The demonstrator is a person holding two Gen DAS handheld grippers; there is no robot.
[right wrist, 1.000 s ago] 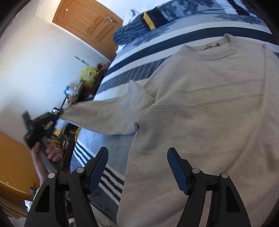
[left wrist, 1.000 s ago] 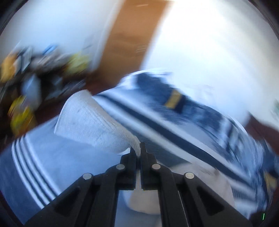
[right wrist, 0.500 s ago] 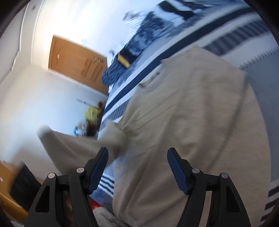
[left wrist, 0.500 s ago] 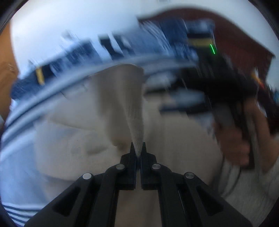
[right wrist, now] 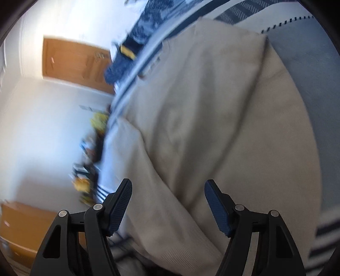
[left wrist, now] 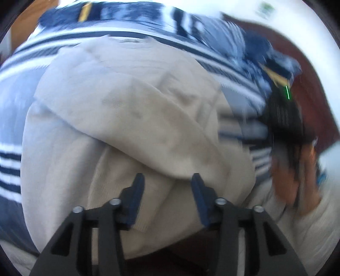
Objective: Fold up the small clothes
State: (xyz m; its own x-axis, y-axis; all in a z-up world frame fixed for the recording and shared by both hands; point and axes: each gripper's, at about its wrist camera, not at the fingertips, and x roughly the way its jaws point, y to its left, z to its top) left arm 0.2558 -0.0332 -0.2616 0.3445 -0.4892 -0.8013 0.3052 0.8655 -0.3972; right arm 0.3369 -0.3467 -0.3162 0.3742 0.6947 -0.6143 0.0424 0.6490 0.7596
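A beige knit sweater point(left wrist: 131, 118) lies on a blue and white striped bedspread point(left wrist: 12, 89). One sleeve point(left wrist: 161, 135) is folded diagonally across its body. My left gripper point(left wrist: 167, 180) is open and empty, just above the sleeve's cuff end near the sweater's hem. In the right wrist view the same sweater point(right wrist: 223, 127) fills the frame, the folded sleeve point(right wrist: 148, 169) running toward my right gripper point(right wrist: 167, 189), which is open and empty over the hem. The right gripper and hand also show, blurred, in the left wrist view point(left wrist: 284, 127).
Dark blue patterned pillows point(left wrist: 131, 14) lie at the head of the bed. A wooden door point(right wrist: 72, 61) and a cluttered shelf point(right wrist: 91, 152) stand by the white wall left of the bed. A dark wooden headboard point(left wrist: 314, 85) is at the right.
My left gripper carried the sleeve across the sweater's body, opened and let it go. The sleeve now lies folded on the sweater. My right gripper stayed open and swung nearer the hem.
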